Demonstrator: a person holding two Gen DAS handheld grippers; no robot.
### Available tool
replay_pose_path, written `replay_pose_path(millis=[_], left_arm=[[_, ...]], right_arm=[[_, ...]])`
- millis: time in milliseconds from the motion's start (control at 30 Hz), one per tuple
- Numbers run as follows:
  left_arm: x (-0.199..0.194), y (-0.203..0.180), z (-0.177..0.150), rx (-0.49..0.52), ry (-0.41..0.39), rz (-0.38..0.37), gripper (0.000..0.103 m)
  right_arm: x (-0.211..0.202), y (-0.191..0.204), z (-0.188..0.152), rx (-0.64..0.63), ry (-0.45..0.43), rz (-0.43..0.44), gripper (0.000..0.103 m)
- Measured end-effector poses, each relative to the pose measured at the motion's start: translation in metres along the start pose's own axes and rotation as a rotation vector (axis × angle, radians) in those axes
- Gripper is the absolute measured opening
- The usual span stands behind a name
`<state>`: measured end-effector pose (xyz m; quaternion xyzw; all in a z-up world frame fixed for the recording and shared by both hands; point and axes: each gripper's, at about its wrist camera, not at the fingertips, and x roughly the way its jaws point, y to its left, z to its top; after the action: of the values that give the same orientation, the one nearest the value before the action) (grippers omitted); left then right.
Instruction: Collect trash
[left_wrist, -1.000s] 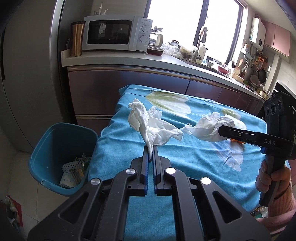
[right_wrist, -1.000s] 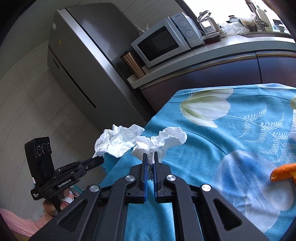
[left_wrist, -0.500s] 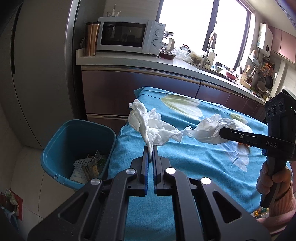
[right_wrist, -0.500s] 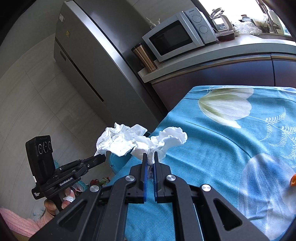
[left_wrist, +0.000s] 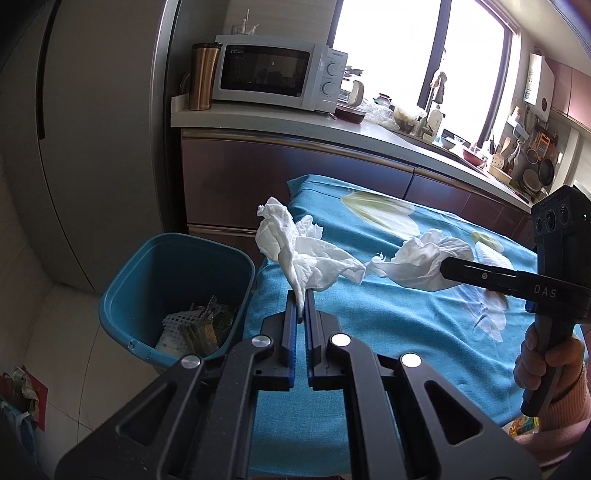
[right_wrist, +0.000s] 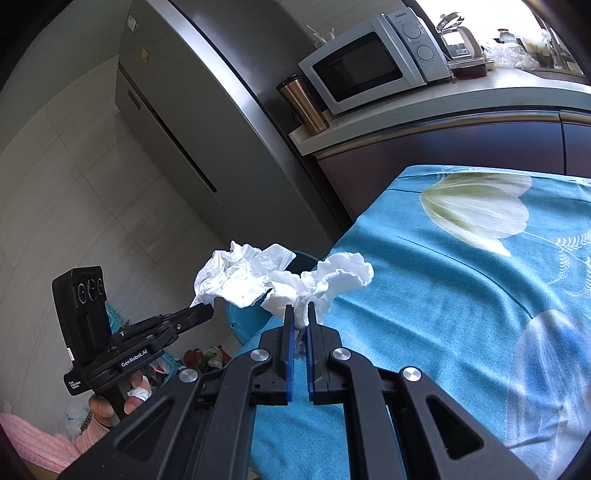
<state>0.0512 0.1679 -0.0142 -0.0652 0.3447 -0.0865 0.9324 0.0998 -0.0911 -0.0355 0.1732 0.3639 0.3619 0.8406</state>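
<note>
The left gripper (left_wrist: 301, 308) has its two black fingers pressed together on the lower tail of a crumpled white paper tissue (left_wrist: 303, 258), which stands up from the tips above the near left edge of the table. The table is covered by a turquoise cloth printed with pale tulips (left_wrist: 388, 317). The right gripper (right_wrist: 300, 316) is likewise clamped on a second crumpled white tissue (right_wrist: 325, 282), held in the air over the same cloth edge; from the left wrist view the two wads hang just beside each other, nearly touching. Below and left of the table edge, on the pale tiled floor, stands a blue plastic waste bin (left_wrist: 122, 291) with paper and netting scraps in its bottom. Beyond the table runs a dark brown cabinet with a light worktop (left_wrist: 280, 125), carrying a white microwave oven (left_wrist: 277, 72) and a copper-coloured metal tumbler (left_wrist: 202, 75) beside a tall grey refrigerator (left_wrist: 92, 147).
</note>
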Motion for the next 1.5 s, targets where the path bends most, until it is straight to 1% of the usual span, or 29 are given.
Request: replay_pose_path(millis=[633, 933, 1167, 1333, 1433, 1500], left_arm=[[-0.003, 0.02, -0.003, -0.037, 0.008, 0.043, 0.004], [-0.005, 0.029, -0.003, -0.051, 0.017, 0.059, 0.004], [-0.011, 0.034, -0.002, -0.063, 0.008, 0.067, 0.004], [-0.017, 0.039, -0.003, -0.075, -0.001, 0.07, 0.004], [-0.017, 0.042, -0.004, -0.075, 0.012, 0.082, 0.004], [-0.019, 0.049, -0.005, -0.097, 0.008, 0.077, 0.004]], right_arm=[[0.013, 0.001, 0.008, -0.032, 0.032, 0.034, 0.004], [0.019, 0.009, 0.013, -0.056, 0.046, 0.053, 0.004], [0.024, 0.016, 0.016, -0.076, 0.051, 0.066, 0.004], [0.033, 0.015, 0.014, -0.057, 0.07, 0.079, 0.004], [0.036, 0.018, 0.018, -0.069, 0.073, 0.077, 0.004], [0.033, 0.016, 0.019, -0.053, 0.053, 0.109, 0.004]])
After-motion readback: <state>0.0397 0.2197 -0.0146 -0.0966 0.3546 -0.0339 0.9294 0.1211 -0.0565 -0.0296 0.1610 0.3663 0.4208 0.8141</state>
